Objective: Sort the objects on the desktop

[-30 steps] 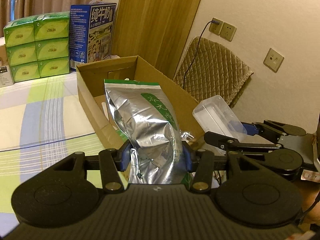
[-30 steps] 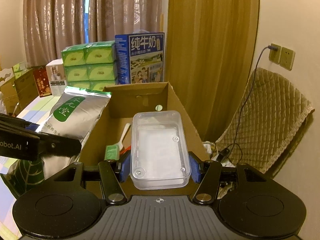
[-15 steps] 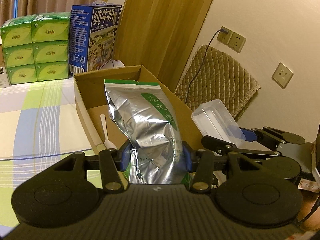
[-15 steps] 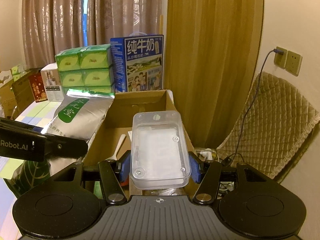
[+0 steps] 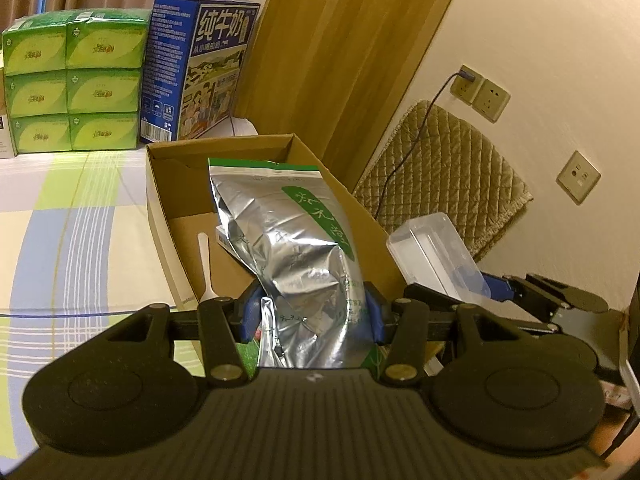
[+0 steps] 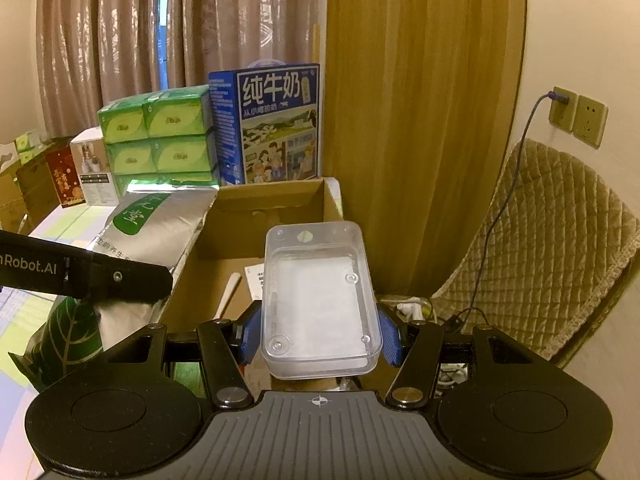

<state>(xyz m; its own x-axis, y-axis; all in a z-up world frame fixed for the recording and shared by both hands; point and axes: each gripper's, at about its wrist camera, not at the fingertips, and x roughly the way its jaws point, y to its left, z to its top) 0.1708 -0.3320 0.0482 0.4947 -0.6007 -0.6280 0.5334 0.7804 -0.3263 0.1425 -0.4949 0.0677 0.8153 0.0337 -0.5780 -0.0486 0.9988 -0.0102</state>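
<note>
A silver foil pouch (image 5: 296, 256) is pinched low down by the left claw (image 5: 310, 314), its green-banded top held above the open cardboard box (image 5: 160, 216) at the centre of the left wrist view. A clear plastic container (image 6: 320, 300) is clamped across its width by the right claw (image 6: 318, 338) and is seen at the centre of the right wrist view, over the box's near right corner. Inside the box a white plastic spoon (image 5: 206, 268) and a printed leaflet (image 6: 256, 278) are already lying on the floor.

The pouch is gripped only at its crumpled lower end (the bulk leans forward, unsupported), so it is judged likely to fold or slide out if it is tilted further. The container's smooth walls could be squeezed out of the blue pads, or it could be dropped outside the box wall towards the cables (image 6: 416, 308) at lower right. The two claws are held close together, and a knock between them over the box is a risk. The striped cloth of the bench (image 5: 72, 240) is seen at left.
</note>
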